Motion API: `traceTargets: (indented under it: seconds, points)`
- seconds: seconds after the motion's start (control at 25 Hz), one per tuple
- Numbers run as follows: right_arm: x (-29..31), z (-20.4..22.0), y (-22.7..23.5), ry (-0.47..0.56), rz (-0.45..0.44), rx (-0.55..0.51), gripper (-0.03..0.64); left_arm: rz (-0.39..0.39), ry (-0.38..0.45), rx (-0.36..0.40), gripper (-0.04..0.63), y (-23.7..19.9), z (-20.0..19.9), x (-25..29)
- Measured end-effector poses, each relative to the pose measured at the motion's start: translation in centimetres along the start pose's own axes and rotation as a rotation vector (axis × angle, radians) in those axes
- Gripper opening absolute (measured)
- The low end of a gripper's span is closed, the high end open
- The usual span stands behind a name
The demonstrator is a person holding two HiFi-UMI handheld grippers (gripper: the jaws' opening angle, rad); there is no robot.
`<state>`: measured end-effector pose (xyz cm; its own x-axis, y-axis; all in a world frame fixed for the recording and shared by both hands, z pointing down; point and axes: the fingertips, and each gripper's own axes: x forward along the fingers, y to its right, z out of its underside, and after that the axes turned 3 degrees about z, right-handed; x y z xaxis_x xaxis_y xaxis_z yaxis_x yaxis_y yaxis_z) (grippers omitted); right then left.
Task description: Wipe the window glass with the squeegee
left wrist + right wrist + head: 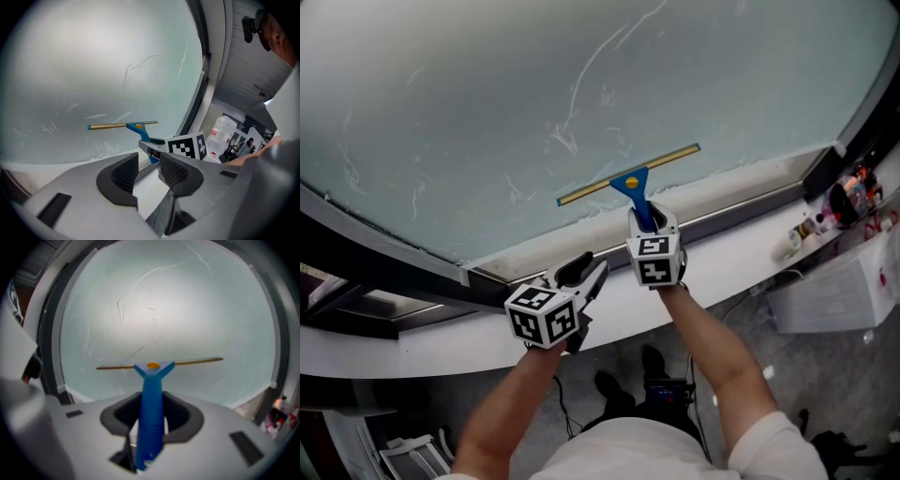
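The right gripper [648,219] is clamped on the blue handle [152,404] of the squeegee [628,175]. In the right gripper view its 2 jaws press the handle from both sides, and the handle runs straight out between them to the head. The brass-coloured blade [673,155] lies against the lower part of the window glass [487,103], just above the bottom frame. In the head view it sits tilted, its right end higher than its left. Thin white streaks and smears cross the glass above and to the left of the blade.

The left gripper [147,169] hangs nearer and to the left, over the white sill [741,246]. Its 2 jaws stand apart with nothing between them, and it is clear of the squeegee.

At the far right end of the sill stand a small pale cup-like vessel [791,244] and a dark round container [849,199] with colourful items on or in it, too small to tell apart. Below the sill on the right sits a white box [834,291]; what it holds cannot be made out. In the left gripper view a white plastic sack [222,133] stands in the room to the right, its contents hidden.
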<state>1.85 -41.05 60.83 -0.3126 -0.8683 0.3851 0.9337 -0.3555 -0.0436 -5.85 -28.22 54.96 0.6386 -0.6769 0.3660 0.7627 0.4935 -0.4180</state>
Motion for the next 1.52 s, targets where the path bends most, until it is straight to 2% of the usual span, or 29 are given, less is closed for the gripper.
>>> traceTargets:
  seconds: [0.36,0.64,0.96,1.32,1.52]
  points:
    - [1.2,3.4,0.2,-0.035,0.008,0.006,0.152,0.008,-0.020,-0.014,0.167,-0.8,1.2,1.4]
    - [2.2,4.8,0.3,-0.020,0.011,-0.008,0.152,0.015,-0.016,-0.020,0.167,-1.6,1.6,2.5]
    - [3.4,7.9,0.4,-0.039,0.012,-0.025,0.152,0.012,-0.049,-0.042,0.167,-2.7,4.0,3.4]
    - [4.8,10.9,0.0,-0.068,-0.007,0.003,0.152,0.008,-0.081,-0.057,0.167,-3.2,6.4,4.3]
    - [5.3,13.0,0.3,-0.102,0.003,-0.042,0.152,0.007,-0.093,-0.062,0.167,-3.5,7.3,4.6]
